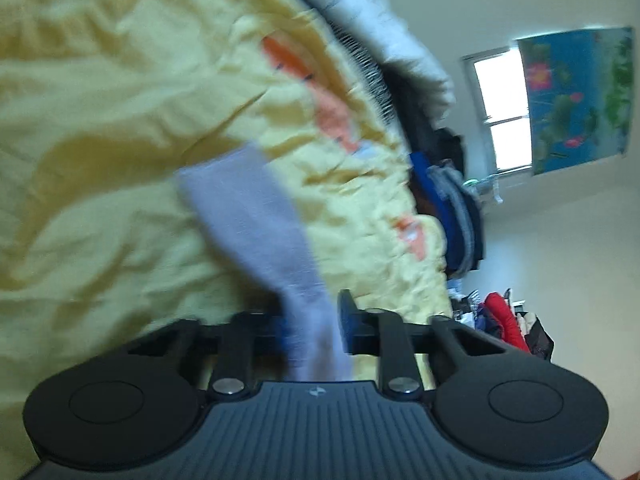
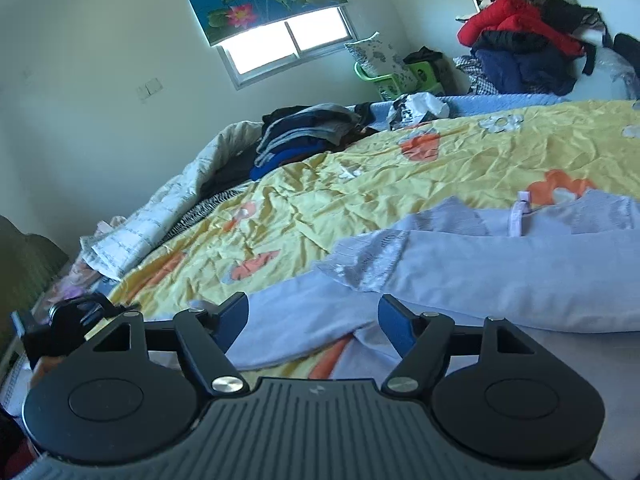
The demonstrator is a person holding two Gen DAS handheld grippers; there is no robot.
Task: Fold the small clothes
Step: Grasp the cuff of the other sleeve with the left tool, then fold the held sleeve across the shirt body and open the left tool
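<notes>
Lavender cloth (image 1: 256, 216) sits pinched in my left gripper (image 1: 310, 326), jaws narrow and clamped on a strip of it, the strip running away over the yellow bedspread (image 1: 100, 120); my right gripper (image 2: 314, 322) hovers with jaws wide and nothing pressed between them, just above the pale lavender garment (image 2: 500, 272) spread across the near right of the bed; farther off lies a folded stack of dark clothes (image 2: 304, 132); beyond it, the window (image 2: 280, 46).

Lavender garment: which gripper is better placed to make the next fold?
Left. The left gripper is already shut on a strip of the lavender garment. The right gripper is open above the cloth, gripping nothing.
</notes>
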